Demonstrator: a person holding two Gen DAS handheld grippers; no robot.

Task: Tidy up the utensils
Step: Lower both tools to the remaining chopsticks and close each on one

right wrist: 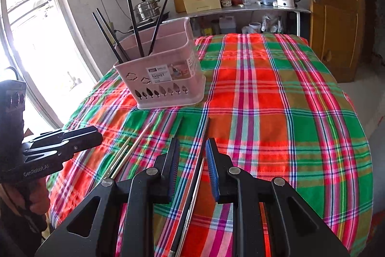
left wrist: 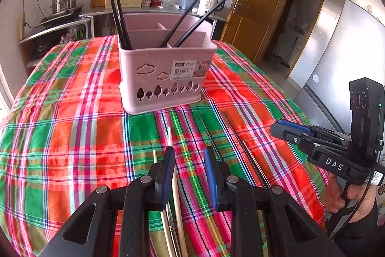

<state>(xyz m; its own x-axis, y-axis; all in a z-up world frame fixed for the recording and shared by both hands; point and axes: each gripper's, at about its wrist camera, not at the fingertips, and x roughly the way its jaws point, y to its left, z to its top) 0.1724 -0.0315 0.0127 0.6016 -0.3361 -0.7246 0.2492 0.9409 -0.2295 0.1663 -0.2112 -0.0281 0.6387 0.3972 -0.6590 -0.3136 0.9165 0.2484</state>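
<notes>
Chopsticks are the count item. Left wrist view: four black chopsticks [left wrist: 119,6] stand in the pink basket [left wrist: 163,78] on your plaid tabletop [left wrist: 72,124], two upright at its left end and two leaning right from a middle compartment. Two pale wooden chopsticks [left wrist: 171,136] lie under your left hand-held gripper [left wrist: 189,160], whose jaws are spread and grasp nothing. Two dark metal-tipped chopsticks [left wrist: 243,148] lie just to their right. Your right hand-held gripper [left wrist: 286,130] hovers near the tabletop's right edge; from here you cannot tell its jaw state.

Right wrist view: your right hand-held gripper [right wrist: 192,155] is released, jaws apart over the two dark chopsticks [right wrist: 204,136]. The same four black chopsticks [right wrist: 134,23] stand in the basket [right wrist: 166,86]. The pale pair [right wrist: 134,146] lies left, beside your left hand-held gripper [right wrist: 96,136].
</notes>
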